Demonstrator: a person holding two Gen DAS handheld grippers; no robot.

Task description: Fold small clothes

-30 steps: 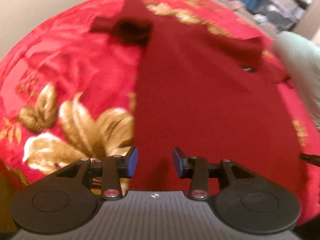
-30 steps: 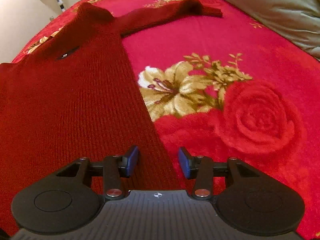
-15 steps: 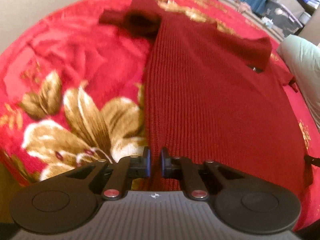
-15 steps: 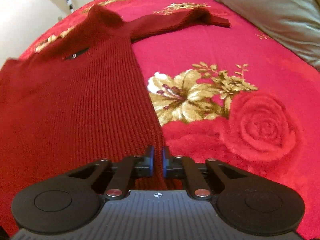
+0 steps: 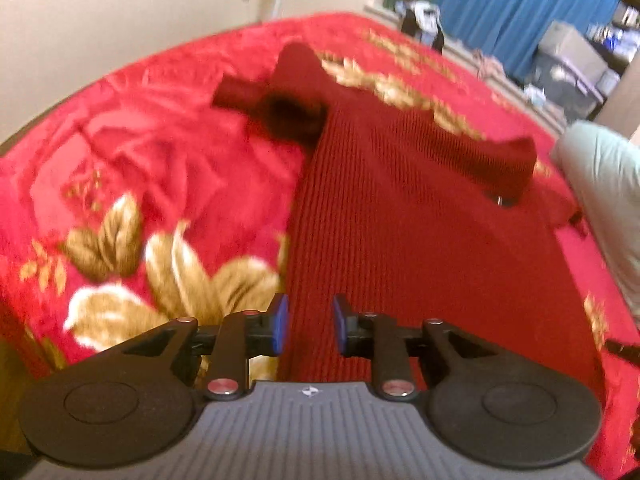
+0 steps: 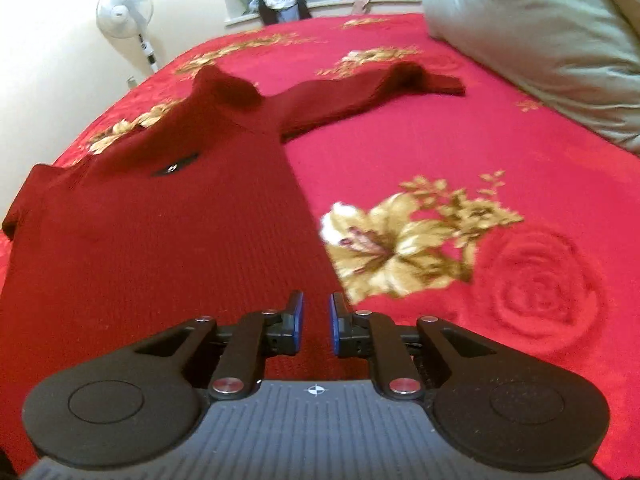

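Observation:
A dark red knit sweater lies flat on the bed, its hem toward me and a sleeve out to the left. The left gripper sits at the hem's left corner. Its jaws are opening; the sweater's edge lies between the blue pads, which stand apart from it. In the right wrist view the sweater fills the left side, its other sleeve stretched to the right. The right gripper is at the hem's right corner, its jaws opening by a narrow gap, with the fabric edge in between.
A red blanket with gold flowers covers the bed. A pale green duvet is heaped at the far right. A standing fan is by the wall beyond the bed, and blue curtains hang behind clutter.
Both grippers closed on the sweater's hem corners half a second ago and have since parted again. The left view has risen and tilted up, showing more of the room.

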